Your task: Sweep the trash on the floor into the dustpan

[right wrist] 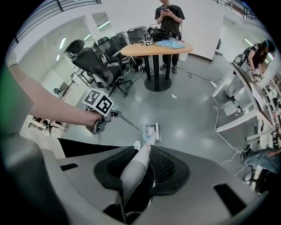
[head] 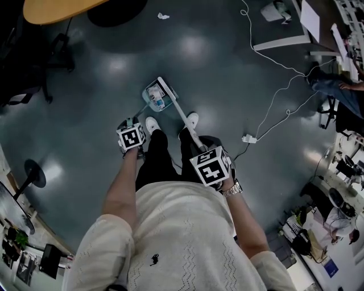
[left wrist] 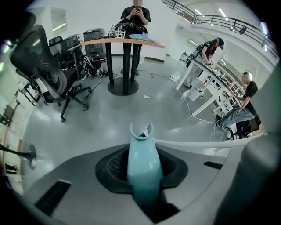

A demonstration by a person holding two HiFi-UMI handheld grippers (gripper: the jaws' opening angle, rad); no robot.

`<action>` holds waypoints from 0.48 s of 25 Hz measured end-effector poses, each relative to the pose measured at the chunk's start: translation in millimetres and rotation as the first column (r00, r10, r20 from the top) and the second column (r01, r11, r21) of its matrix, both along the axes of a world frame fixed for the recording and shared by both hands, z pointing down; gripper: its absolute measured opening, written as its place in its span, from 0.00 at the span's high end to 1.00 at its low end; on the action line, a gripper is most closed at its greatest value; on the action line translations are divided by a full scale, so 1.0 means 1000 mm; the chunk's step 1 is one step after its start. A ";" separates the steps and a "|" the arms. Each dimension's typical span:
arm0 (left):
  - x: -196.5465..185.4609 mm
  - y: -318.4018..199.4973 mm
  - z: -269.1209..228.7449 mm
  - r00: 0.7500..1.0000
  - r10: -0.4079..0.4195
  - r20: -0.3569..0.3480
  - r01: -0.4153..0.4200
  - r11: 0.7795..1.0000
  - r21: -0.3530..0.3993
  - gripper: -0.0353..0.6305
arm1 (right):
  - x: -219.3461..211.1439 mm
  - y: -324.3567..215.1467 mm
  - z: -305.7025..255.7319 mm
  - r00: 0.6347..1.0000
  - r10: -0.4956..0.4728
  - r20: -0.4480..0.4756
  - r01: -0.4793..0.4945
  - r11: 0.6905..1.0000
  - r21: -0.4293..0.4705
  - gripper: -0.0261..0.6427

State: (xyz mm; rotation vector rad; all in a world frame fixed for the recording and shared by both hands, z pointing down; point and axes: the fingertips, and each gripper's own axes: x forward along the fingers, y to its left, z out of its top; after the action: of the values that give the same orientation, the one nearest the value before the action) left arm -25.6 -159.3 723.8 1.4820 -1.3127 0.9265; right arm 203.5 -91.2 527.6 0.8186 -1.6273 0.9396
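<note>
A teal dustpan (head: 154,98) rests on the grey floor ahead of the person's white shoes, with bits of trash inside. Its teal handle (left wrist: 142,158) is clamped in my left gripper (left wrist: 142,172), which sits under its marker cube (head: 131,137). A white broom head (head: 169,93) lies against the dustpan's right side. The broom's pale handle (right wrist: 134,169) runs back into my right gripper (right wrist: 140,175), which is shut on it (head: 211,166). The right gripper view shows dustpan (right wrist: 150,130) and left gripper (right wrist: 99,105). A small white scrap (head: 163,16) lies far ahead.
A round wooden table (right wrist: 156,47) on a black base stands ahead, with a person behind it. Black office chairs (left wrist: 48,77) are at the left. A white cable (head: 273,108) with a power strip (head: 249,138) crosses the floor at the right, near white desks (left wrist: 206,83).
</note>
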 end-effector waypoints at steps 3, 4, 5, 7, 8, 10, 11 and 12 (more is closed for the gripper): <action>-0.001 -0.001 -0.001 1.000 0.007 0.003 -0.007 1.000 -0.002 0.81 | -0.001 0.003 0.000 1.000 0.008 0.000 -0.008 1.000 0.000 0.78; -0.001 -0.001 0.000 1.000 0.008 0.004 -0.008 1.000 -0.002 0.81 | -0.001 0.003 0.000 1.000 0.010 0.000 -0.010 1.000 0.000 0.78; -0.001 -0.002 0.000 1.000 0.009 0.005 -0.009 1.000 -0.001 0.81 | -0.001 0.003 0.000 1.000 0.011 0.001 -0.011 1.000 0.000 0.78; 0.000 -0.002 0.000 1.000 0.012 0.008 -0.012 1.000 -0.001 0.81 | 0.000 0.002 0.001 1.000 0.014 0.003 -0.014 1.000 0.002 0.78; 0.000 -0.001 0.000 1.000 0.014 0.008 -0.014 1.000 -0.001 0.81 | 0.000 0.002 0.001 1.000 0.015 0.003 -0.015 1.000 0.003 0.78; 0.000 0.000 0.001 1.000 0.017 0.009 -0.017 1.000 -0.002 0.81 | -0.001 0.003 0.001 1.000 0.016 0.002 -0.016 1.000 0.002 0.78; 0.000 0.001 0.001 1.000 0.018 0.009 -0.018 1.000 -0.002 0.81 | -0.001 0.004 0.001 1.000 0.016 0.001 -0.016 1.000 0.001 0.78; 0.000 0.001 0.001 1.000 0.018 0.008 -0.018 1.000 -0.002 0.81 | -0.002 0.004 0.001 1.000 0.016 0.001 -0.016 1.000 0.001 0.78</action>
State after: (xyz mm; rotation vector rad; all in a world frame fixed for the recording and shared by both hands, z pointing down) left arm -26.0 -158.1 724.8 1.4921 -1.3058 0.9463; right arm 201.6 -86.8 529.0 0.8328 -1.6240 0.9505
